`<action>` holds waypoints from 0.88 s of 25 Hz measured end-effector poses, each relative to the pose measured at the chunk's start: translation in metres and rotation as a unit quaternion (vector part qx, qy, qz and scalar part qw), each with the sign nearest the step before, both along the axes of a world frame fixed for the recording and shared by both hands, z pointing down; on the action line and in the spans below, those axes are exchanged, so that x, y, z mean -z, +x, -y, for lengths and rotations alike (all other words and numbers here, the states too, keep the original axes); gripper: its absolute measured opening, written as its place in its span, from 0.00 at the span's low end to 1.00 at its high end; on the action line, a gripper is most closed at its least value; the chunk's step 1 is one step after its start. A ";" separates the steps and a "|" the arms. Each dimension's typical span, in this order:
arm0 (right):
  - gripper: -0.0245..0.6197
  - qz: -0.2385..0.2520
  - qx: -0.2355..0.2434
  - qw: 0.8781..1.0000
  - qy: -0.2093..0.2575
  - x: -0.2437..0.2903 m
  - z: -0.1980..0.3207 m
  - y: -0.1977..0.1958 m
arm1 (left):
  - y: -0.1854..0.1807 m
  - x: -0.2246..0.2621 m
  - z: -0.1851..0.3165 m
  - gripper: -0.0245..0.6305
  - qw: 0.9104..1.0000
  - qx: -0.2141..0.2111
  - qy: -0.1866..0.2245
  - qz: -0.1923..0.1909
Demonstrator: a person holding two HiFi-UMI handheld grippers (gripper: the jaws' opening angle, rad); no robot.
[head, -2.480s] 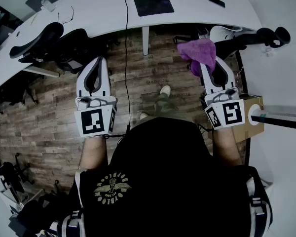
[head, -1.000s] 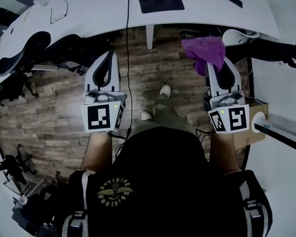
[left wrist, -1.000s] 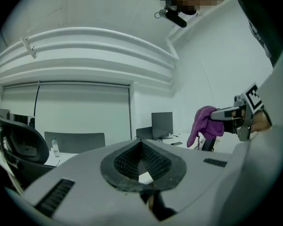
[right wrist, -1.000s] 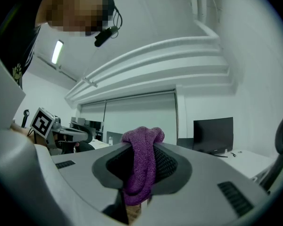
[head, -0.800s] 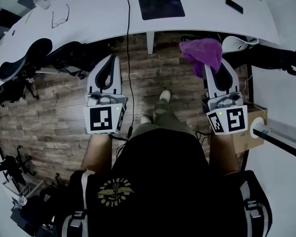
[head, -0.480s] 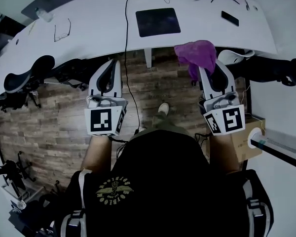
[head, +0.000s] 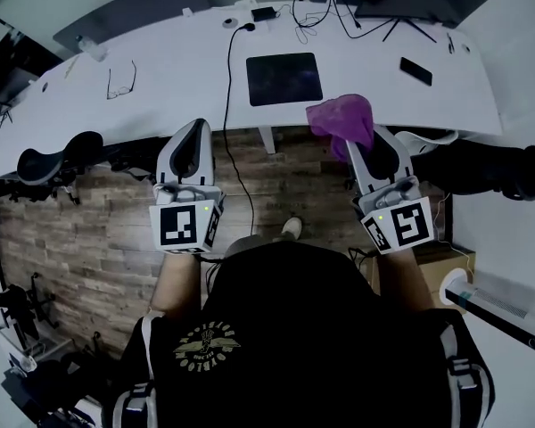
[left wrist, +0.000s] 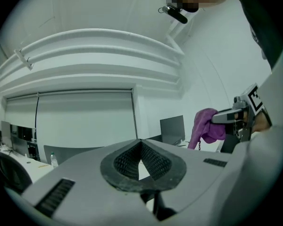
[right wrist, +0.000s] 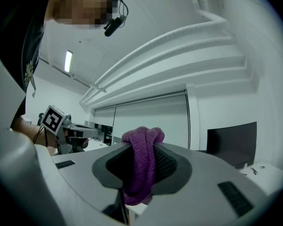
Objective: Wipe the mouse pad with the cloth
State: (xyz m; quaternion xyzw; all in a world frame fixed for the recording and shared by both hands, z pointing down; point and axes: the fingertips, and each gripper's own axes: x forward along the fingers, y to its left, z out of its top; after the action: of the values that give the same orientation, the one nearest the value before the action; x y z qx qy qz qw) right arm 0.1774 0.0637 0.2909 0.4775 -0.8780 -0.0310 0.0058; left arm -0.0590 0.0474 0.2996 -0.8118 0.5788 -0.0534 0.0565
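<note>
Up by the mouse pad (head: 283, 78) now, right claw (head: 358, 144) grips cloth (head: 339, 118).

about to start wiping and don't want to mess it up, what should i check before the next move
1. Cloth clamped in right gripper: ok, jaws shut on it.
2. Left gripper free: ok, jaws together, nothing between.
3. Mouse pad bare: ok, nothing lies on it.
4. Cloth touching Mouse pad: not ok, held short of it, to its right.
5. Black cable off the Mouse pad: ok, runs past its left side.
</note>
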 end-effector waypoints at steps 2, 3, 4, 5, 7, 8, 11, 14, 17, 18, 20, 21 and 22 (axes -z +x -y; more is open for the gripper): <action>0.18 0.003 -0.002 1.000 0.003 0.001 0.011 0.007 | -0.001 0.000 0.006 0.04 1.000 0.011 0.000 0.001; 0.18 0.005 -0.003 1.000 0.004 0.001 0.017 0.010 | -0.002 -0.002 0.008 0.04 1.000 0.016 -0.002 0.002; 0.18 0.007 -0.002 1.000 0.004 0.000 0.022 0.011 | -0.002 -0.004 0.010 0.04 1.000 0.020 -0.005 0.004; 0.18 0.009 -0.001 1.000 0.003 -0.001 0.026 0.011 | -0.003 -0.006 0.011 0.04 1.000 0.023 -0.008 0.005; 0.18 0.009 0.004 1.000 0.000 -0.004 0.032 0.009 | -0.005 -0.009 0.012 0.04 0.999 0.028 -0.012 0.007; 0.18 0.008 0.005 1.000 -0.001 -0.006 0.035 0.007 | -0.007 -0.011 0.013 0.04 0.999 0.030 -0.014 0.007; 0.18 0.006 0.009 1.000 -0.006 -0.011 0.040 -0.001 | -0.014 -0.016 0.015 0.04 0.999 0.035 -0.021 0.009; 0.18 0.003 0.006 1.000 -0.009 -0.014 0.045 -0.006 | -0.020 -0.020 0.022 0.04 0.999 0.033 -0.023 0.008; 0.18 -0.001 -0.003 1.000 -0.011 -0.015 0.054 -0.009 | -0.021 -0.022 0.033 0.04 0.999 0.022 -0.023 0.006; 0.18 -0.001 -0.006 1.000 -0.011 -0.015 0.057 -0.010 | -0.022 -0.023 0.038 0.04 1.000 0.020 -0.022 0.005; 0.18 -0.004 -0.008 1.000 -0.011 -0.015 0.064 -0.012 | -0.022 -0.023 0.049 0.04 1.000 0.014 -0.023 0.002; 0.18 -0.007 -0.010 1.000 -0.011 -0.016 0.069 -0.013 | -0.021 -0.024 0.055 0.04 1.000 0.010 -0.024 0.001; 0.18 -0.008 -0.012 1.000 -0.012 -0.017 0.073 -0.014 | -0.021 -0.025 0.061 0.04 1.000 0.007 -0.024 0.000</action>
State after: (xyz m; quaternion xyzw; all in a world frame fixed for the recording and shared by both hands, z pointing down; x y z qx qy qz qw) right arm 0.1636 -0.0094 0.3077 0.4875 -0.8726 -0.0241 0.0192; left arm -0.0799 -0.0138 0.3245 -0.8091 0.5827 -0.0676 0.0368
